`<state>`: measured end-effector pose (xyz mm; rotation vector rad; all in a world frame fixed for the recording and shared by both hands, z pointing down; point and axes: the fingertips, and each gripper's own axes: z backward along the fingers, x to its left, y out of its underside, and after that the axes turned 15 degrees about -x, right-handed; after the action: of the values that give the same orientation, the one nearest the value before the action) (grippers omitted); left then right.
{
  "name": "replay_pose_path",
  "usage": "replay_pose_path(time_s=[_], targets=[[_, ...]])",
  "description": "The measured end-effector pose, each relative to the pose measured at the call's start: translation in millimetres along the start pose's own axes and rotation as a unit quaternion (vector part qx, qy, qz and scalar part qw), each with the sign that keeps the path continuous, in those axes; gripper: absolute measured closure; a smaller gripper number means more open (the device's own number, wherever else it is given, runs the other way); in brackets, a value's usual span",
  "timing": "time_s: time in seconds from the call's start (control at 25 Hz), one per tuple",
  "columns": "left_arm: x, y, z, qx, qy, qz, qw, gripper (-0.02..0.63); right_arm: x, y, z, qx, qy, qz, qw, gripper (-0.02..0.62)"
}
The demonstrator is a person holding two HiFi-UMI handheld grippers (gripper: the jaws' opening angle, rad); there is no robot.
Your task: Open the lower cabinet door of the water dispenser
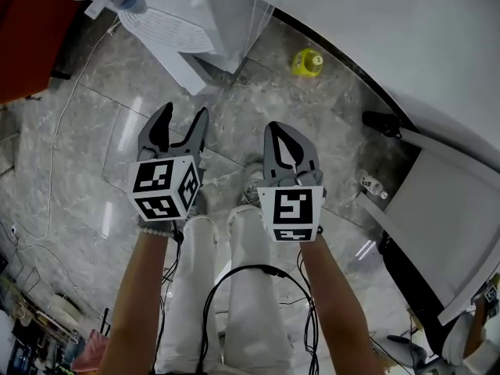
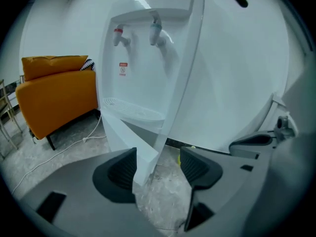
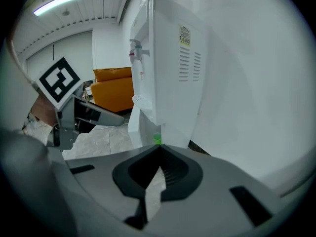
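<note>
Looking down at a marble floor (image 1: 258,108). A white water dispenser (image 2: 143,58) stands at the floor's far edge, by a white wall. Its lower cabinet door (image 1: 183,69) appears to stand swung outward toward the person. The left gripper (image 1: 183,112) hangs short of it with its 2 jaws spread wide, gripping nothing. Beside it, the right gripper (image 1: 275,125) has its jaws pressed together, empty. A yellow bottle (image 1: 308,62) sits on the floor near the wall.
</note>
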<state>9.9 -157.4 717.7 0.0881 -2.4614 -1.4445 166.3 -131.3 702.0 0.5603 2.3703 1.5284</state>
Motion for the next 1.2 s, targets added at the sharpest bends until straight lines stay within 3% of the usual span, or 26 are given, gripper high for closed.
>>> replay_pose_path(time_s=[0.28, 0.64, 1.2], targets=[[20.7, 17.6, -32.3, 0.016, -0.059, 0.035, 0.9975, 0.330, -19.6, 6.6, 13.0, 0.008, 0.004, -0.005, 1.000, 0.592], [22.7, 45.2, -60.0, 0.048, -0.098, 0.065, 0.9919, 0.327, -35.9, 21.7, 24.0, 0.033, 0.005, 0.000, 0.999, 0.592], [35.8, 51.0, -62.8, 0.053, -0.092, 0.041, 0.9935, 0.328, -23.7, 26.7, 17.9, 0.039, 0.006, -0.015, 0.999, 0.592]])
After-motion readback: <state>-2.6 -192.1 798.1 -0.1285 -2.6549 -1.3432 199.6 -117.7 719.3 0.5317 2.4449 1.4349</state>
